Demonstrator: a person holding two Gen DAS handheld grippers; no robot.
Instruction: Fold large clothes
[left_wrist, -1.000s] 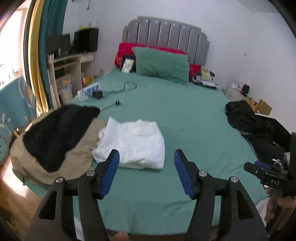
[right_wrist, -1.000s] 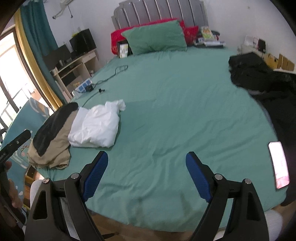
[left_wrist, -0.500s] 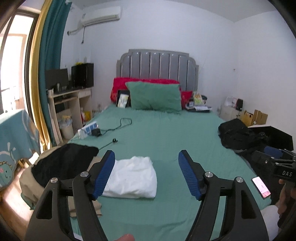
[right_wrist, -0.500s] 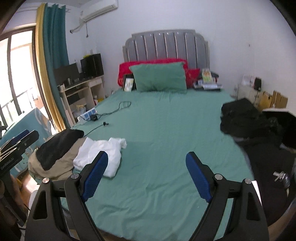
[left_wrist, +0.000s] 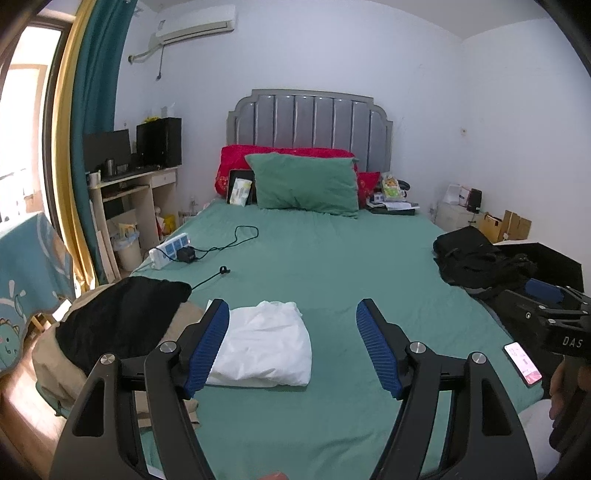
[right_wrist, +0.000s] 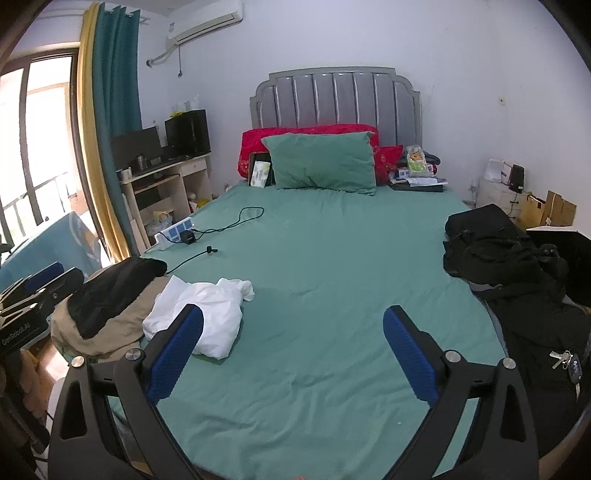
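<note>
A folded white garment (left_wrist: 267, 345) (right_wrist: 207, 317) lies near the foot of the green bed (left_wrist: 332, 266) (right_wrist: 325, 258), on its left side. Beside it, at the bed's left corner, a black garment lies on a tan one (left_wrist: 118, 321) (right_wrist: 107, 306). A heap of black clothes (left_wrist: 476, 258) (right_wrist: 517, 273) covers the right edge. My left gripper (left_wrist: 291, 347) hovers open above the foot of the bed, its left pad in front of the white garment's edge, nothing between the pads. My right gripper (right_wrist: 293, 354) hangs over bare sheet, jaws still opening and empty.
A power strip with a charger and black cable (left_wrist: 184, 251) (right_wrist: 184, 232) lies at the bed's left edge. A phone (left_wrist: 522, 363) and keys (right_wrist: 567, 363) rest at the right corner. Pillows (left_wrist: 306, 184) lean on the headboard. A desk (left_wrist: 125, 199) stands left; boxes (right_wrist: 550, 210) stand right.
Both grippers rose and tilted up, so the headboard, wall and air conditioner came into view. The left jaws widened first, then the right ones. The clothes stayed put.
</note>
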